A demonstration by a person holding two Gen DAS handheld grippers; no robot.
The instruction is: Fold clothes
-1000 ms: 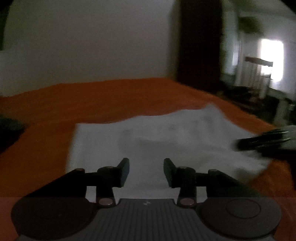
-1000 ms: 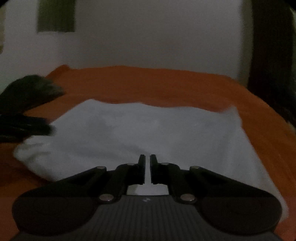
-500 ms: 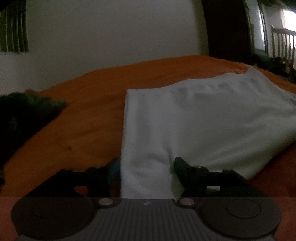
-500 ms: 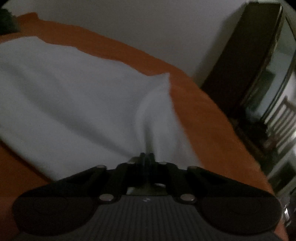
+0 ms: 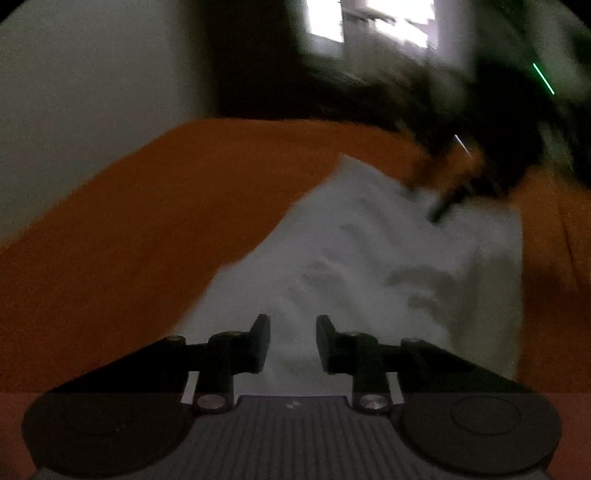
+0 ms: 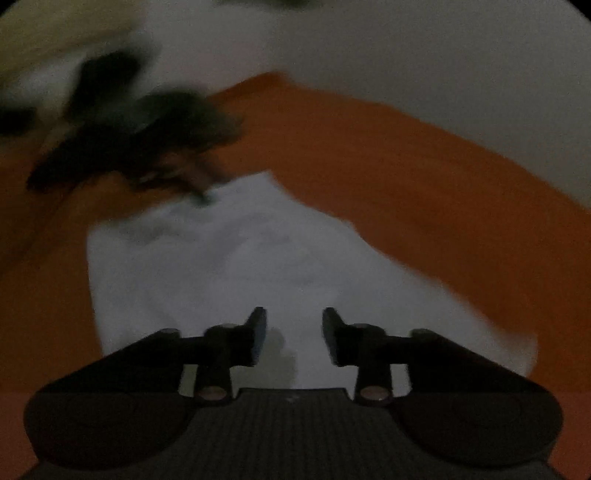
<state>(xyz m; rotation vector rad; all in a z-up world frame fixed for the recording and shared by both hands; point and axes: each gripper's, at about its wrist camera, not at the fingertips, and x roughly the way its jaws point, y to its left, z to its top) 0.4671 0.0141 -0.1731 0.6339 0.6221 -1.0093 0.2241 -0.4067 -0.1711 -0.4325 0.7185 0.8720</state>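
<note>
The left gripper [image 5: 292,343] is hovering with its jaws apart and nothing between them, just above the near edge of the white garment [image 5: 388,266]. The right gripper [image 6: 293,338] is likewise standing with jaws spread, gripping nothing. The garment is lying rumpled on the orange bed [image 5: 129,240]. Farther off, the other gripper is showing as a dark blur over the garment's far edge.

Both views are dim and grainy, with dark, rounded fisheye corners. A bright, blown-out window [image 5: 373,22] glares top centre in the left view. Motion blur smears the far black shapes.
</note>
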